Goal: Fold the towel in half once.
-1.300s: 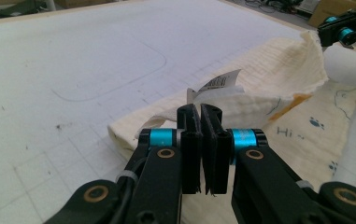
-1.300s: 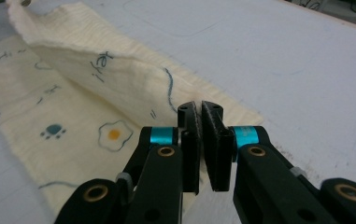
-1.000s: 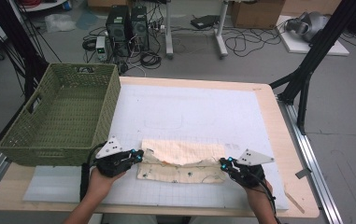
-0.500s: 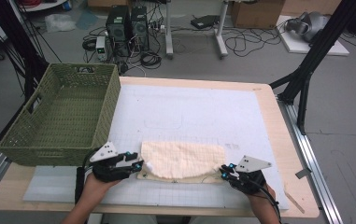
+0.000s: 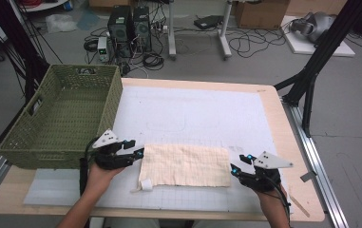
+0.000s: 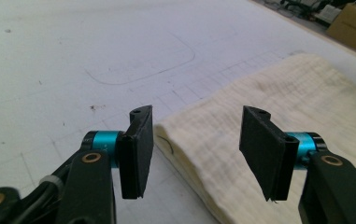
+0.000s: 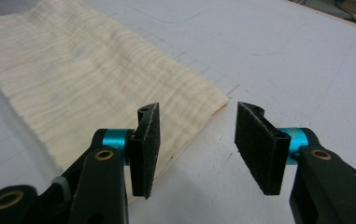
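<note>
Cloth (image 5: pixel 185 165) lies folded between two wide-open claws, left claw (image 5: pixel 139 153) and right claw (image 5: pixel 232 169); green basket (image 5: pixel 60 118) sits just beyond the left one.

**Location: Robotics Laboratory Workstation**

I work at a wooden table (image 5: pixel 283 118) covered by a white gridded mat (image 5: pixel 202 114), mounted on an aluminium-profile frame (image 5: pixel 311 152). At 12 o'clock, computer towers (image 5: pixel 130 23) stand on a bare concrete floor (image 5: pixel 264 61) among loose black cables (image 5: pixel 250 45). At 1 o'clock, a cardboard box (image 5: pixel 257 12) sits beside table legs (image 5: pixel 225 28). At 2 o'clock, a black tripod strut (image 5: pixel 321 52) rises from the floor. These fixtures indicate a data-recording lab, not a home.
</note>
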Available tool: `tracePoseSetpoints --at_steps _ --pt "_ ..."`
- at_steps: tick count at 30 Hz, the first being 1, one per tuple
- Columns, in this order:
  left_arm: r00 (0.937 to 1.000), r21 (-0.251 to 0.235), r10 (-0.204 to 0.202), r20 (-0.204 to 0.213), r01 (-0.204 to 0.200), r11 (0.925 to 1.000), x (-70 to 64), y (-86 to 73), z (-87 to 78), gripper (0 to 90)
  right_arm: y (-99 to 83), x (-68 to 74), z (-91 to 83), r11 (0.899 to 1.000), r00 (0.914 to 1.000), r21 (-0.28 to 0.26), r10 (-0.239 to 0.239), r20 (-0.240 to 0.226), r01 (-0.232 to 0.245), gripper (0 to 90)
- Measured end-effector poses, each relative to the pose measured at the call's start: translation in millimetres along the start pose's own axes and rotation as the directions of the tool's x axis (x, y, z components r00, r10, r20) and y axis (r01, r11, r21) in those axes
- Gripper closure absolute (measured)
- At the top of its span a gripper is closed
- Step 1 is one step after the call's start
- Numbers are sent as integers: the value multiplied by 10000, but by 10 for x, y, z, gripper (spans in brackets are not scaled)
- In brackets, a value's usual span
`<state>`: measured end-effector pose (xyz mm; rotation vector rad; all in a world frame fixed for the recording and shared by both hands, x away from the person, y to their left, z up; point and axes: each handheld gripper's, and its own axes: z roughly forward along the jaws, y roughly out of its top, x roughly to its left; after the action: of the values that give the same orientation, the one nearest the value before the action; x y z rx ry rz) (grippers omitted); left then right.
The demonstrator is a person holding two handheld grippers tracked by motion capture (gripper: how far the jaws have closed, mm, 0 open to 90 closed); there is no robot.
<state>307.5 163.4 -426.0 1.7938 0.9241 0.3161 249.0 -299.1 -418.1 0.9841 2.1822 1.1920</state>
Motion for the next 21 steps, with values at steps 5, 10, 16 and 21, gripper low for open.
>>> tracePoseSetpoints --at_steps 5,10,16,21 --pt "9996 133 -67 -269 71 9999 43 67 182 434 44 -73 185 9997 9995 80 244 184 -245 478" --pt "9988 345 -159 -454 175 9993 93 113 337 434 156 -162 388 9987 9980 15 499 376 -500 462" --pt "9966 916 -264 -782 335 9952 176 57 459 439 259 -217 601 9974 9974 290 643 339 -653 462" --pt "9984 1431 -394 -394 447 9887 203 22 554 512 276 -241 793 9962 9990 803 314 333 -339 455"
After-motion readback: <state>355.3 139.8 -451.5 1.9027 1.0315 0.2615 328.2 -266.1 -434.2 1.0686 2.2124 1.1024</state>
